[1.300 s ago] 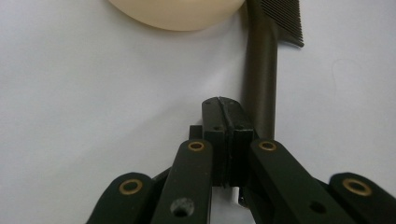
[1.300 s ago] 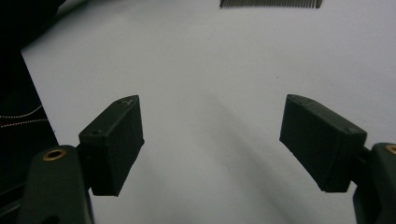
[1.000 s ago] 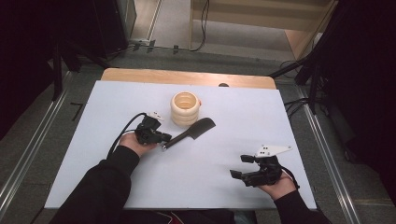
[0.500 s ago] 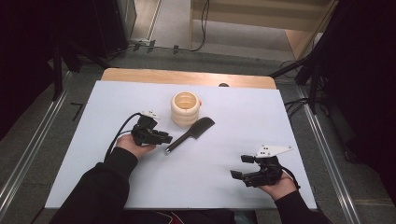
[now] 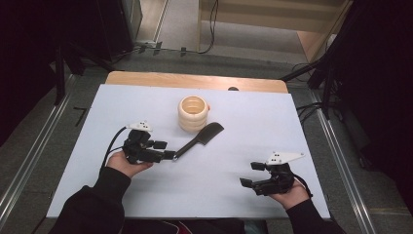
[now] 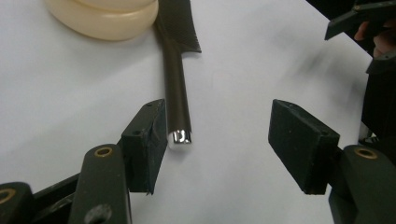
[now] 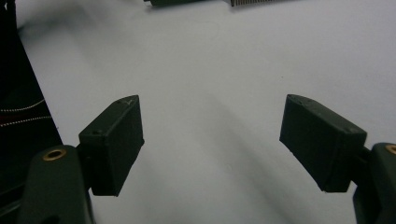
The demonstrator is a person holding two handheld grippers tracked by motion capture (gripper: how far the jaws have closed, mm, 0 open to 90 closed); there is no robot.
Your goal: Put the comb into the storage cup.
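A black brush (image 5: pixel 202 136) lies on the white table sheet (image 5: pixel 272 126), its head against a cream ringed pot (image 5: pixel 193 113). My left gripper (image 5: pixel 166 150) is open at the brush's handle end. In the left gripper view the silver-tipped handle (image 6: pixel 179 93) lies just inside the left jaw, touching or nearly touching it, with a wide gap to the other jaw; the left gripper (image 6: pixel 217 135) holds nothing. The pot (image 6: pixel 102 18) is at the top left there. My right gripper (image 5: pixel 249 174) rests open near the front right, and the right gripper (image 7: pixel 212 140) has bare sheet between its jaws.
A wooden strip (image 5: pixel 195 80) borders the sheet's far edge. Metal rails, cables and dark frames flank the table on both sides. The other hand's gripper (image 6: pixel 369 28) shows at the upper right of the left gripper view. The brush's edge (image 7: pixel 261 2) crosses the top of the right gripper view.
The left gripper's jaws now stand apart at the handle end, and the hand has shifted slightly. The brush, the pot and the right gripper have stayed in place.
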